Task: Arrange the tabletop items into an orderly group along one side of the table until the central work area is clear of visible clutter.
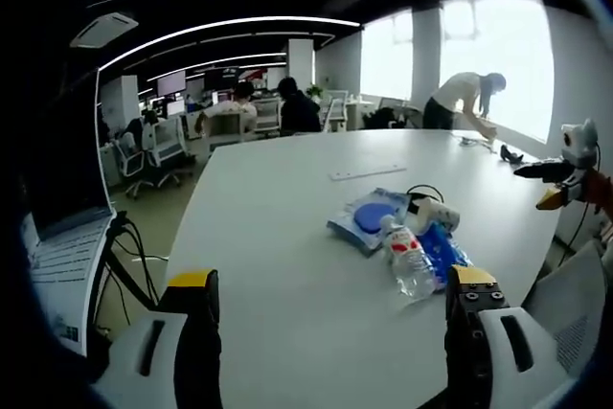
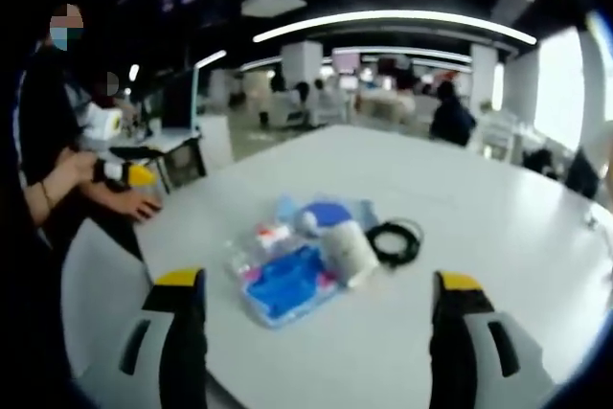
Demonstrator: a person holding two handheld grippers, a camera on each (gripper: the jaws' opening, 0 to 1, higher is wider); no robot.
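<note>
Evidently nothing's lifted yet: both grippers (image 1: 330, 318) (image 2: 316, 323) gape empty; bottle (image 1: 409, 261) at one o'clock, grab next.

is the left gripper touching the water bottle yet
Apart. In the left gripper view, bare table separates the open left gripper from the water bottle.

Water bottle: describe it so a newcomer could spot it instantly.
On the big white table, find the small pile of blue packets. The water bottle lies on its side at the pile's near edge in the left gripper view: the one clear plastic item, with a red-and-white label.
</note>
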